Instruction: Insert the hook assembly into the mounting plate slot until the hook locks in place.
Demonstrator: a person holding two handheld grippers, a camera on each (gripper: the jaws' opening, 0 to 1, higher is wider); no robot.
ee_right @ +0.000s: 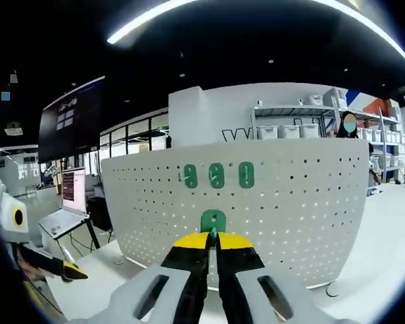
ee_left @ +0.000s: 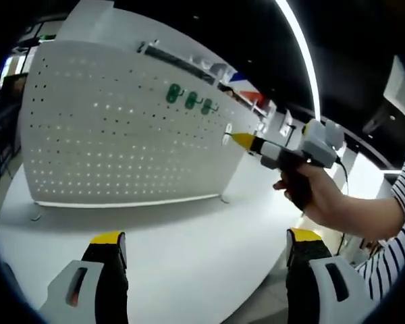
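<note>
Insertion step in hand, judged from how things lie: the right gripper (ee_right: 213,244) has its yellow-tipped jaws pinched nearly together on a small green plastic hook (ee_right: 212,221), holding it up against the face of the white perforated metal pegboard panel (ee_right: 297,202), which serves as the mounting plate.

Left gripper view, left to right: pegboard (ee_left: 108,135) fills the left and centre, standing on a white tabletop (ee_left: 189,250); three green hooks (ee_left: 189,100) already hang in a row near its upper middle; the left gripper (ee_left: 206,246) at bottom centre has jaws wide apart, gripping nothing, well back from the board. At centre right the right gripper (ee_left: 246,140) comes in with its yellow tip at the board's right portion, gripped by a person's hand (ee_left: 310,192) with a striped sleeve (ee_left: 398,223) at far right.

Right gripper view, left to right: part of the left gripper (ee_right: 13,219) at the far left edge, then the panel, the three hung hooks (ee_right: 217,175) in upper centre, and the held hook just below them.

Next move, as a judgement: line the hook's back tab with a hole, push in, then seat it until it locks; whether it has already entered a hole I cannot tell.

Difference between views: the right gripper view gives the hook head-on but hides the contact point behind the jaws; the left gripper view gives the side angle of approach, yet the held hook is too small to make out there.
</note>
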